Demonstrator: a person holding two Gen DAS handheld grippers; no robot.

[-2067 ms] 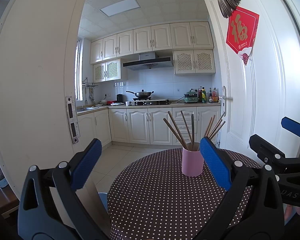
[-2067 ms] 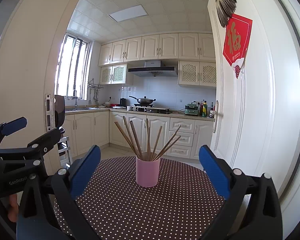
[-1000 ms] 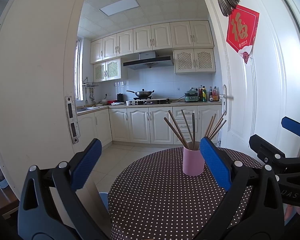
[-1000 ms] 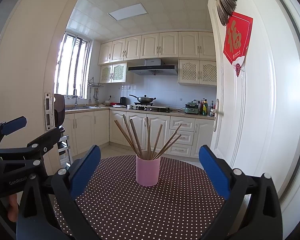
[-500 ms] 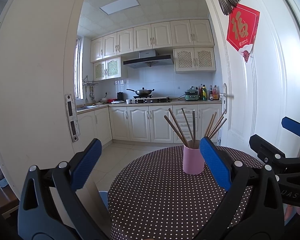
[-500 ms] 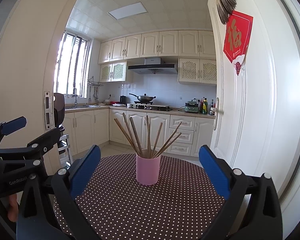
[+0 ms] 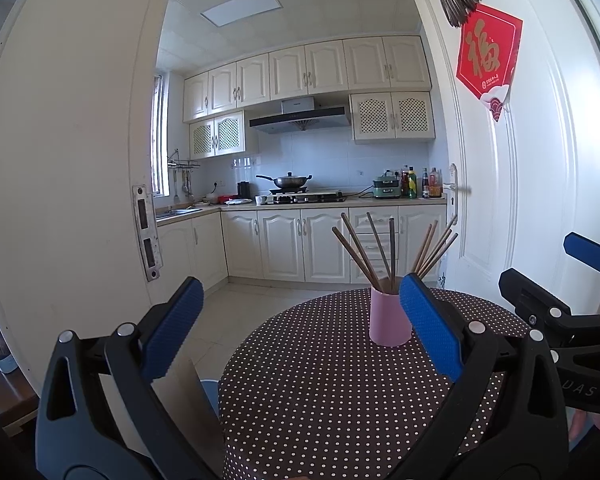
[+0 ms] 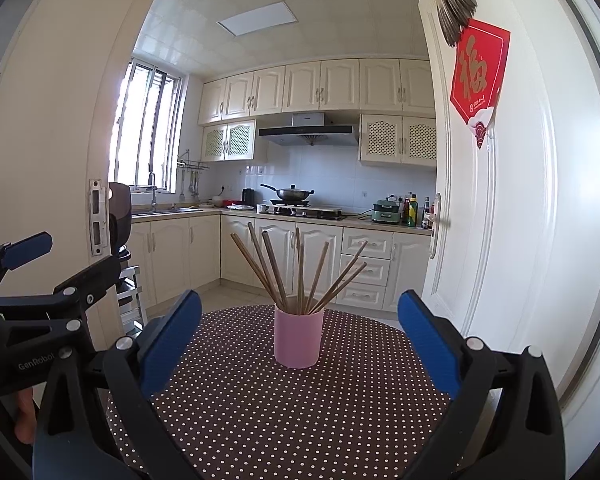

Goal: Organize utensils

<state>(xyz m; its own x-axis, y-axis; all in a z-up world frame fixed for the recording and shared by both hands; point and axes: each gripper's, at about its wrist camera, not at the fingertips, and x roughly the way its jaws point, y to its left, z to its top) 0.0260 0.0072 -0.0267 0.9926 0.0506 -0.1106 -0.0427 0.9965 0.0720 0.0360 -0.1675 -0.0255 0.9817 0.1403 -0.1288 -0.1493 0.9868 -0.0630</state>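
Pink cup [image 8: 299, 338] w/ brown chopsticks [image 8: 300, 272] fanned out stands upright on round polka-dot table [image 8: 300, 408], frame centre in right wrist view, right of centre in left. Right gripper [image 8: 299, 340] fingers wide apart, nothing held. Left gripper [image 7: 300, 336] same, cup just behind its right pad [image 7: 430, 330].

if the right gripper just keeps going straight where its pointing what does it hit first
Most likely the pink cup of chopsticks: it stands upright on the dotted tablecloth, centred between the open jaws of the right gripper. Nothing lies in front of it, though depth is hard to judge through the fisheye.
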